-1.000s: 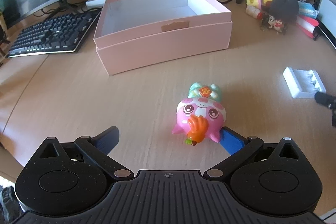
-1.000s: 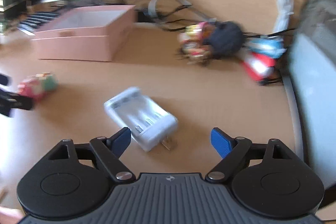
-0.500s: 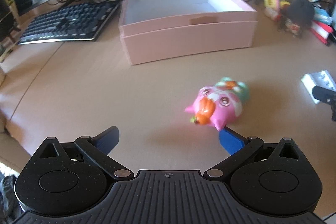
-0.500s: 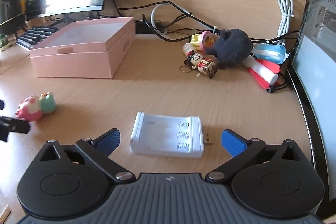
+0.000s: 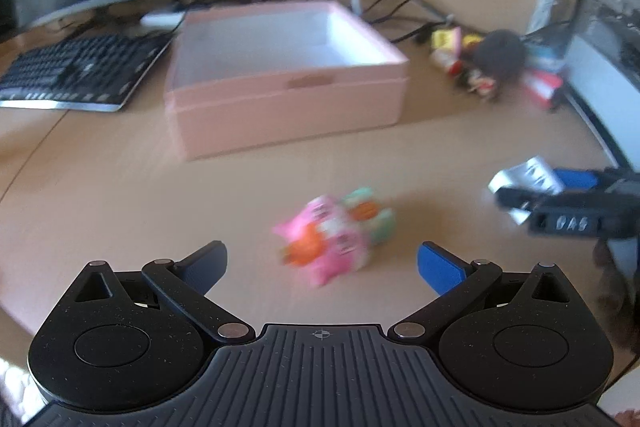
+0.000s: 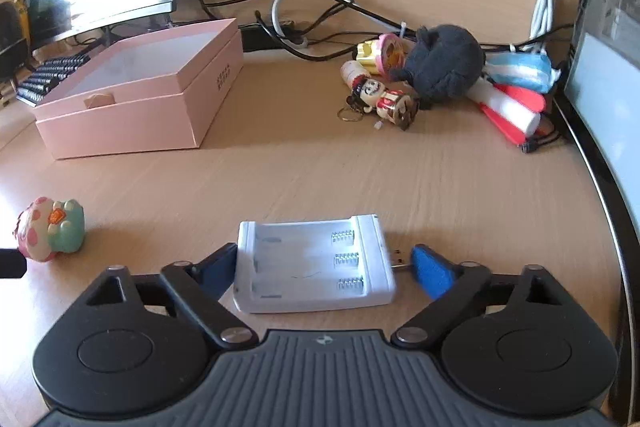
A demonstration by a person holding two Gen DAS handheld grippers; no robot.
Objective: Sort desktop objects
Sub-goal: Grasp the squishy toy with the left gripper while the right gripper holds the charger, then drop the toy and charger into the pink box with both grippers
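- The pink box [image 6: 132, 95] sits open on the table [image 6: 360, 179] in front of the monitor and keyboard, and from both views its inside looks bare; nothing has gone in yet, so I'd say the sorting has barely started.
- The right gripper [image 6: 324, 267] is down around the white battery charger [image 6: 316, 265]. Its jaws are closing with the charger between them: the left finger looks to be at the charger's edge, while the right finger is just at the plug prong and not pressing on the body. No real hold yet.
- The left gripper [image 5: 322, 261] hangs with its jaws wide and nothing held. The pink and green toy [image 5: 332, 237] lies on the table just ahead of the fingertips, between their lines but apart from both.
- That view is blurred, so finer detail on the toy is hard to make out.
- Still waiting at the back right, near the cables: a heap with a dark plush ball [image 6: 440, 67], a small figure keychain [image 6: 384, 99], a red and white item [image 6: 512, 107] and other bits I can't name.
- By my reckoning, everything is still to be sorted: charger and toy first, then the heap.
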